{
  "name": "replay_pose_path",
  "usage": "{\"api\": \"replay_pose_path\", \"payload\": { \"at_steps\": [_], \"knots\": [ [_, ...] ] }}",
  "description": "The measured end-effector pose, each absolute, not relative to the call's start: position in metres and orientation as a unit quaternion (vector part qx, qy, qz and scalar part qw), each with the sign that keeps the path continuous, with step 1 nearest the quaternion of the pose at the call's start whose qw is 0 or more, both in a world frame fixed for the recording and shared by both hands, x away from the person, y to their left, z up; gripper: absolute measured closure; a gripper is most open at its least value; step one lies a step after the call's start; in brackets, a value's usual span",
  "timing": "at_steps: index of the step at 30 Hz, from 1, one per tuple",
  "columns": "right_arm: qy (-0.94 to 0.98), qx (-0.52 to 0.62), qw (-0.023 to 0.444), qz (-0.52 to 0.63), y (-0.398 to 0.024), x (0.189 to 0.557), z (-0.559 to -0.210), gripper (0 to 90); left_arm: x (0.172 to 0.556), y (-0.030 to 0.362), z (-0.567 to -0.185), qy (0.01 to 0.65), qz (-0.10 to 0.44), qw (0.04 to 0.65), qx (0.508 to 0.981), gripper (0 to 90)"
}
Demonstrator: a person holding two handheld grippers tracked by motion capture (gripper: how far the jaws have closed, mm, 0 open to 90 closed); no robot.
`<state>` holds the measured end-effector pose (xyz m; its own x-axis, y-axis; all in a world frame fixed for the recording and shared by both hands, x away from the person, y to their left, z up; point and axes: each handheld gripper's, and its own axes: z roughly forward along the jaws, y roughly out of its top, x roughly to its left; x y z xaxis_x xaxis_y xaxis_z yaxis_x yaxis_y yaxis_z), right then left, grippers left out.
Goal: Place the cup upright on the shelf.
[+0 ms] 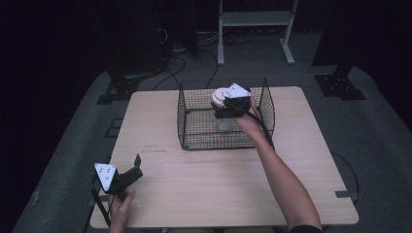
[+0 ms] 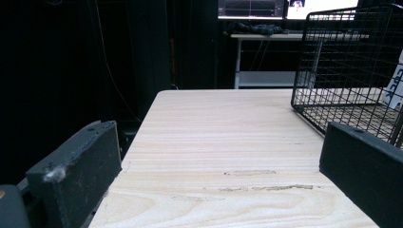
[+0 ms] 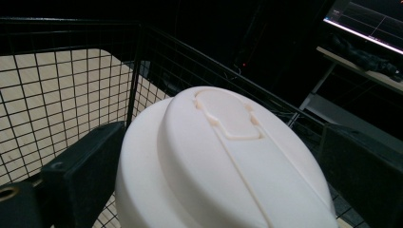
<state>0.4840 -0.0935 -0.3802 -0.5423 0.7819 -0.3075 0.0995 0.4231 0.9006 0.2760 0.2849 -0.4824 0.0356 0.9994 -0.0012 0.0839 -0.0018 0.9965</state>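
Your left gripper [image 1: 130,171] rests at the near left corner of the table [image 1: 204,189], well apart from the basket [image 1: 194,138]; in the left gripper view its jaws stand wide apart with bare wood between them and nothing held (a fleck of white fluff clings to one jaw); the basket's near corner [image 2: 309,104] shows ahead of it to the right.

Further right, one black wire basket stands on the far half of the table, open at the top; your right gripper [image 1: 224,108] is inside it, reaching in over the near wall with your forearm [image 1: 282,179] above the rim; it holds one cup [image 1: 221,99] with a white lid, the clear body below the lid faint in the high view; whether the cup's base touches the basket floor you cannot tell from here.

In the right gripper view the lid [image 3: 228,161] sits between the two jaws, which press close on either side of it; mesh walls rise behind it.

Count: one basket; one cup with one lid; two grippers; one table.
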Motion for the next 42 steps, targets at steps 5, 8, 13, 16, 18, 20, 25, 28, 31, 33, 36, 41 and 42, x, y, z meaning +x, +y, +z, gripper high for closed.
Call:
{"api": "replay_pose_path", "payload": {
  "at_steps": [5,8,13,16,18,20,25,28,31,33,36,41,42],
  "knots": [
    [0.751,0.293,0.379,0.454,-0.095,0.482,-0.377,2.7,0.276,0.285,-0.482,0.511,0.47,0.486,0.531,0.0],
    [0.749,0.292,0.381,0.457,-0.095,0.48,-0.374,2.7,0.276,0.285,-0.482,0.511,0.47,0.486,0.531,0.0],
    [0.744,0.292,0.381,0.465,-0.096,0.478,-0.369,2.7,0.275,0.285,-0.482,0.51,0.47,0.487,0.53,0.0],
    [0.741,0.294,0.382,0.468,-0.097,0.477,-0.366,2.6,0.275,0.285,-0.482,0.511,0.47,0.487,0.53,0.0],
    [0.739,0.295,0.379,0.472,-0.099,0.476,-0.365,2.7,0.275,0.285,-0.482,0.51,0.469,0.488,0.53,0.0],
    [0.738,0.293,0.382,0.472,-0.1,0.474,-0.362,2.7,0.275,0.285,-0.482,0.511,0.469,0.488,0.529,0.0],
    [0.736,0.292,0.382,0.477,-0.102,0.471,-0.357,2.7,0.275,0.285,-0.482,0.51,0.47,0.487,0.531,0.0],
    [0.733,0.29,0.382,0.483,-0.105,0.467,-0.351,2.7,0.275,0.285,-0.482,0.511,0.47,0.487,0.53,0.0],
    [0.73,0.29,0.383,0.486,-0.107,0.465,-0.347,2.7,0.275,0.285,-0.482,0.51,0.47,0.488,0.53,0.0],
    [0.73,0.289,0.382,0.488,-0.109,0.463,-0.345,2.7,0.275,0.285,-0.482,0.51,0.47,0.487,0.531,0.0],
    [0.729,0.289,0.381,0.489,-0.11,0.462,-0.343,2.7,0.275,0.285,-0.482,0.51,0.47,0.487,0.531,0.0],
    [0.728,0.288,0.383,0.489,-0.115,0.458,-0.338,2.7,0.275,0.284,-0.482,0.509,0.47,0.487,0.532,0.0],
    [0.728,0.288,0.383,0.489,-0.115,0.458,-0.338,2.7,0.275,0.284,-0.482,0.509,0.47,0.487,0.532,0.0]
  ]
}}
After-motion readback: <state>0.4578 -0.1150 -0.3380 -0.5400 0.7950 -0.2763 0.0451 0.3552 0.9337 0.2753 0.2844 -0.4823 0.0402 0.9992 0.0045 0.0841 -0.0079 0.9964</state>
